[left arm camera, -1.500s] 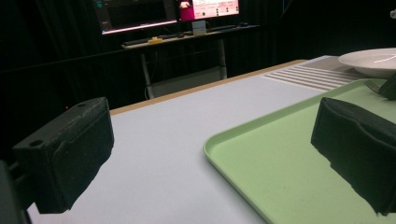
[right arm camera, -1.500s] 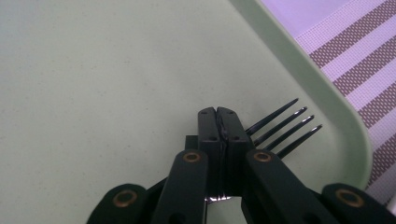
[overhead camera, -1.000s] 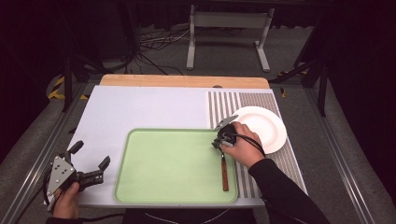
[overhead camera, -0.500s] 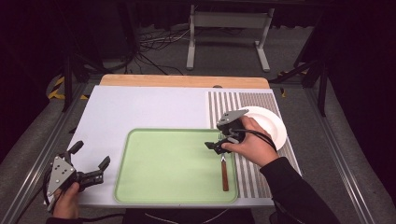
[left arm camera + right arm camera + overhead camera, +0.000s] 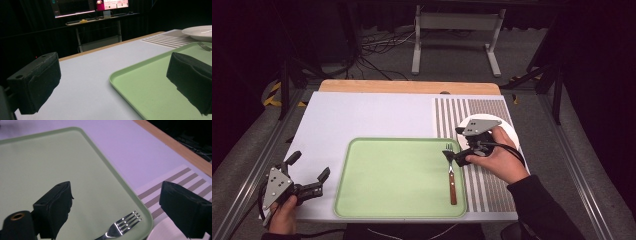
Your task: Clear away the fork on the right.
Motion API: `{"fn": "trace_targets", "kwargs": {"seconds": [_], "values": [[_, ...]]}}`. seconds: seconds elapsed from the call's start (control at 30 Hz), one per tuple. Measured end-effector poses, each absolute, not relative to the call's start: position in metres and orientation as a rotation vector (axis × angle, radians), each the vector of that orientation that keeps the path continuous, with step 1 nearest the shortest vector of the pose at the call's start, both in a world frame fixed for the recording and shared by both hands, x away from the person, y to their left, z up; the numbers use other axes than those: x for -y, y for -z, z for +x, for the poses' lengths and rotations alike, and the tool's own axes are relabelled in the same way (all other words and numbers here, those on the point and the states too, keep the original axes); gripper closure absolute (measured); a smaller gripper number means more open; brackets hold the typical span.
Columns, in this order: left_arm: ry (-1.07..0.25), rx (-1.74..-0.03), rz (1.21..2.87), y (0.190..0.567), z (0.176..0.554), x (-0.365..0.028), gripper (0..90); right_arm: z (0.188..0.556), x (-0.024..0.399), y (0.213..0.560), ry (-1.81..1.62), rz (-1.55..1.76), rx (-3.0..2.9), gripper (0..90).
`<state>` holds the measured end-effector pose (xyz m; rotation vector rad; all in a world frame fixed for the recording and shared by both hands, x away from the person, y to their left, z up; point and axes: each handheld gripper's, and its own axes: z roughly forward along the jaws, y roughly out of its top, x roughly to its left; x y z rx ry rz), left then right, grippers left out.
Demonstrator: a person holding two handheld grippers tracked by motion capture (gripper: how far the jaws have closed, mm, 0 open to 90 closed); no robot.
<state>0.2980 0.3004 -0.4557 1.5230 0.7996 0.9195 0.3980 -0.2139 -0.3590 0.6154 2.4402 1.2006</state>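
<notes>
Left gripper (image 5: 307, 174) held low at near-left, jaws spread wide, pointing right and slightly away. Left hand (image 5: 282, 216) wraps its handle from below; grey plate on top faces up. Right gripper (image 5: 451, 154) held at right side, jaws wide apart, pointing left. Right hand (image 5: 502, 159) grips it from behind, dark sleeve (image 5: 544, 212) running back toward near-right corner.

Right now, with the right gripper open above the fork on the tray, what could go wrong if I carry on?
1. The fork lies close along the green tray's right rim, so a jaw of the open right gripper could catch that rim.
2. The white plate sits just behind the right hand; pulling back might bump it.
3. The left gripper, open near the tray's left edge, could nudge the tray.
</notes>
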Motion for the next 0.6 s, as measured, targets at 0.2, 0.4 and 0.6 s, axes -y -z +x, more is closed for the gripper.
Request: {"fn": "trace_targets", "kwargs": {"seconds": [0.2,0.4,0.6], "values": [[-0.921,-0.802,1.526,0.456,0.298,-0.3,0.0,0.389,0.235,0.354,-1.303,0.608,-2.347,10.7],[-0.921,-0.807,1.524,0.456,0.298,-0.3,0.0,0.381,0.256,0.354,-1.364,0.619,-2.282,10.6],[-0.923,-0.807,1.524,0.456,0.298,-0.3,0.0,0.375,0.275,0.357,-1.413,0.623,-2.211,10.2]]}}
